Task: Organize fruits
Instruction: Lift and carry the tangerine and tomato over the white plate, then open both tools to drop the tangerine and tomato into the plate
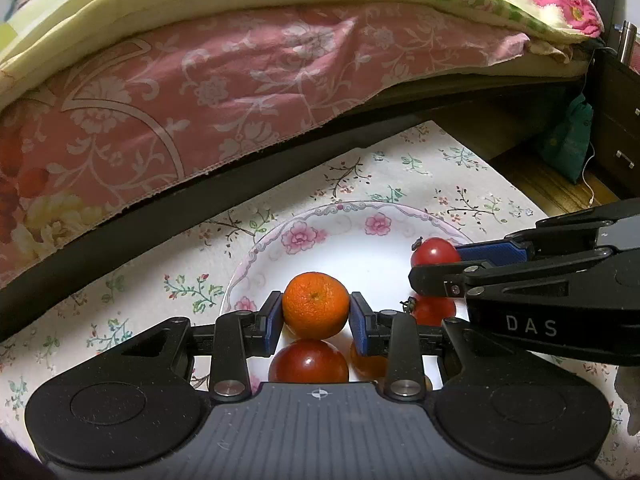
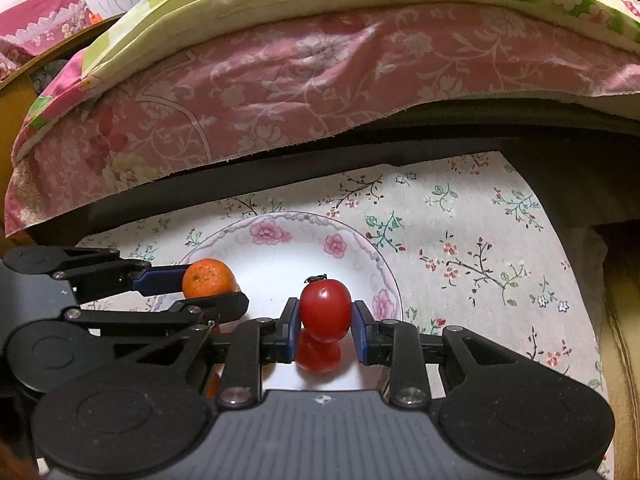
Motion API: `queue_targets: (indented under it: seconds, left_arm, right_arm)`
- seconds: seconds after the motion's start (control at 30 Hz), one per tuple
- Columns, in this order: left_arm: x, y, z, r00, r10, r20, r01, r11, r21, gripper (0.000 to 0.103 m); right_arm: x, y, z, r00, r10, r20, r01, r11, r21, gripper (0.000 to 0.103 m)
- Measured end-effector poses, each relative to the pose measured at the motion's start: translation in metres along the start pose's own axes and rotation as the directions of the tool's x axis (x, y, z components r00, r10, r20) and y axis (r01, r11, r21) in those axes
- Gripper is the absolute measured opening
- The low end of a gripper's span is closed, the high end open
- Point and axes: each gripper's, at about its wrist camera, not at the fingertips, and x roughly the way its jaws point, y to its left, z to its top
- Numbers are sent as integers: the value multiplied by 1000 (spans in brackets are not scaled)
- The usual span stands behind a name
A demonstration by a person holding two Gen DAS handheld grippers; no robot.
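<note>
Item: floral plate (image 1: 256,252), directly below both grippers, already bearing red tomatoes (image 1: 308,362). Left gripper (image 1: 316,316): jaws narrowed, pads clamped on a mandarin orange (image 1: 315,305) held above the plate's near side. Right gripper (image 2: 325,316): jaws narrowed on a cherry tomato (image 2: 325,310), stem up, above the plate's right portion.

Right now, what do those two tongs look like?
Both tongs, left and right, are black metal linkages with silver rivets, blue pads on the fingers, and a grey ribbed base. White letters "DAS" mark the right one's side.
</note>
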Motion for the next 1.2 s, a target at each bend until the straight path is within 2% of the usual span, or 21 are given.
queue_targets:
  seconds: [0.3,0.97,1.2]
  left_arm:
    - [3,-1,0,1000,19,-2,-19,1000,3,43]
    - [1,6,-2,999,41,0,-41,999,-10,56]
    - [-9,9,-1,999,53,11,-53,999,-7,60]
  right_arm:
    - [4,-3,2,1000,-1,3,1,1000,-4,30]
    - [7,-2,0,1000,-9,7,9,1000,3,31]
    - [2,-1,1,1000,-22,20,21,1000,2,34]
